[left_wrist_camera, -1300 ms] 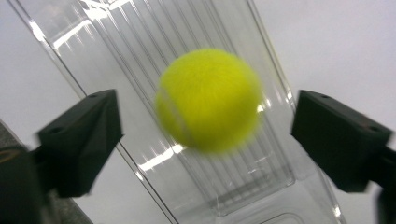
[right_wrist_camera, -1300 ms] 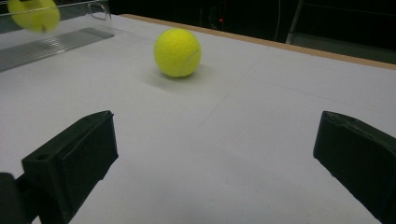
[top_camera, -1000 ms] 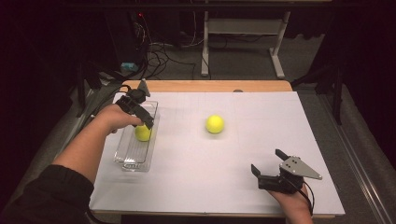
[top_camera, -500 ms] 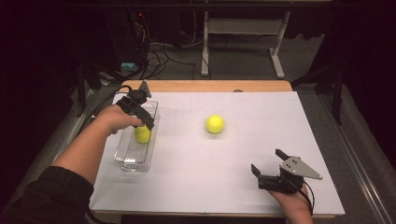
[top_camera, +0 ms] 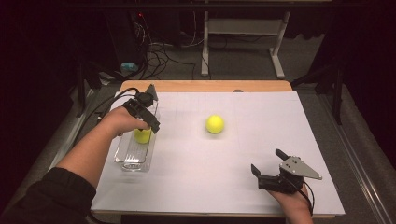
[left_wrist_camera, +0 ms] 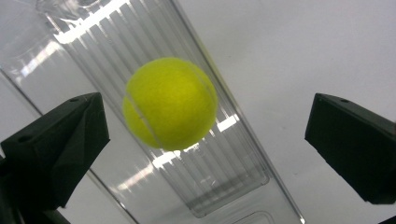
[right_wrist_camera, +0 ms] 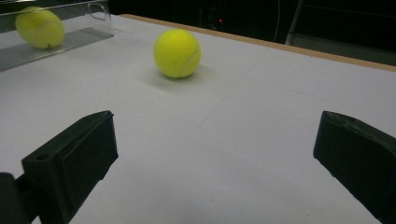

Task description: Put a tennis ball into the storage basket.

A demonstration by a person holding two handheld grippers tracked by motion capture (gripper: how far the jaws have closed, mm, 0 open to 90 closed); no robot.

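From the high view I see my left gripper [top_camera: 148,122] hovering over the clear plastic tray [top_camera: 125,161] at the left side of the white table [top_camera: 196,186], jaws spread wide with nothing between them. In the left gripper view a yellow tennis ball [left_wrist_camera: 170,103] lies on the tray's ribbed floor, below the gap between the jaws and apart from both; whether it touches the tray's side wall I cannot tell. It is the only thing I can make out in the tray. A second tennis ball [top_camera: 215,124] sits on the bare table near the middle, well apart from the tray. My right gripper [top_camera: 272,165] rests low at the near right edge, jaws wide apart and empty, facing that second ball.
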